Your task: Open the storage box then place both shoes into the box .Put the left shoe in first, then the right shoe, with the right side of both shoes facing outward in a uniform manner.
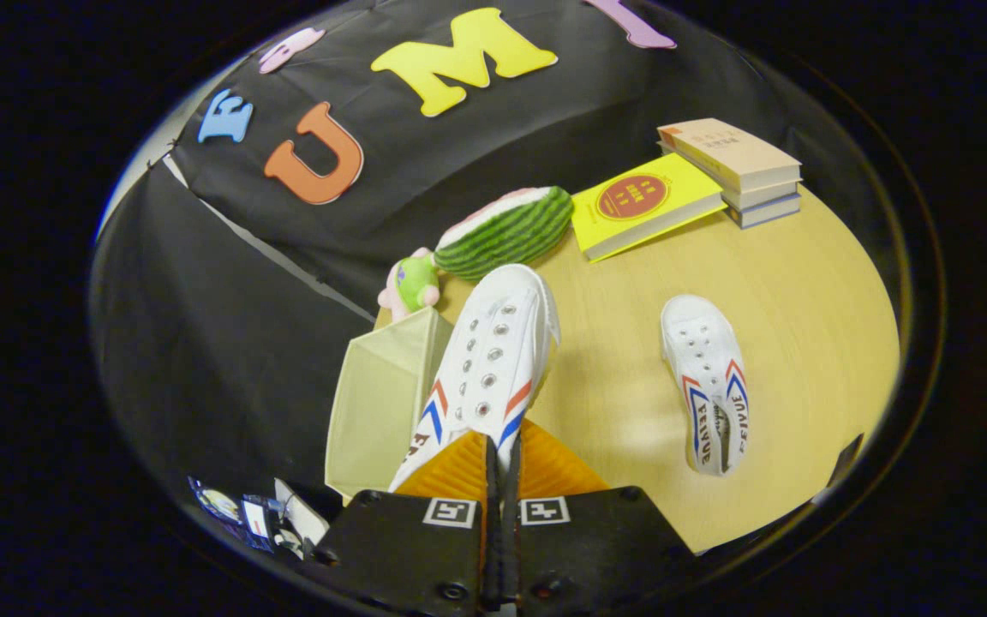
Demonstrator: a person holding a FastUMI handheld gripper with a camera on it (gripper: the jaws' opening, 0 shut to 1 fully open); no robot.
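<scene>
In the gripper view, the gripper [502, 454] has its two fingers drawn almost together, with only a thin slit between them, and they pinch the heel end of a white canvas shoe [489, 360] with red and blue chevron stripes on its sides. That shoe stretches forward from the fingertips, toe pointing away, and seems raised above the wooden table [802, 291], its laceless eyelets facing the camera. Just beside it, on its left, stands the storage box [382, 411], a pale yellow-green fabric box whose top looks open; the held shoe overlaps the box's near corner, though whether the two touch cannot be told. The second shoe [708, 386], matching the first, lies flat on the table well apart to the right of the fingers, toe pointing away and its opening towards the camera. Beyond the held shoe's toe sits a plush watermelon slice [511, 230], green striped with a pale cut face, and just left of it a small pink and green soft toy [412, 283] near the table's edge. Farther back to the right lies a yellow book [639, 210] with a red round mark on the cover, its far end touching a stack of books [738, 167] at the table's far side.
</scene>
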